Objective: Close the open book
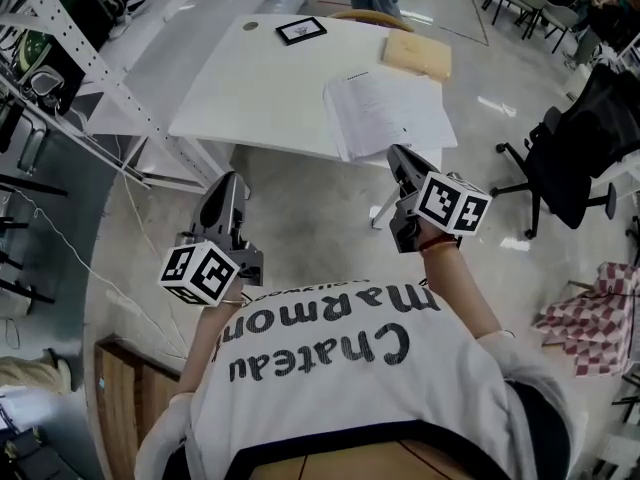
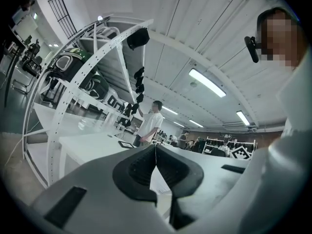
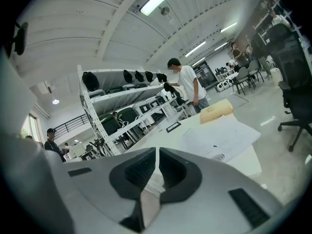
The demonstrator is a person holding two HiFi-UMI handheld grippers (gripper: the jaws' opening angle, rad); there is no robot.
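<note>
An open book (image 1: 388,108) lies flat with white pages up at the right front of the white table (image 1: 250,98); the right gripper view shows the book (image 3: 222,139) ahead, beyond the jaws. My right gripper (image 1: 397,154) is shut and empty, its tips just short of the table's near edge below the book; its closed jaws (image 3: 157,152) fill the lower part of its own view. My left gripper (image 1: 232,183) hangs over the floor in front of the table, also shut with nothing in it, its jaws (image 2: 156,150) meeting in a thin line.
A tan closed book (image 1: 418,54) lies behind the open one. A black-framed tablet (image 1: 301,30) rests at the table's far side. White metal shelving (image 1: 60,58) stands left, a black office chair (image 1: 570,168) right. A person (image 3: 187,84) stands beyond the table.
</note>
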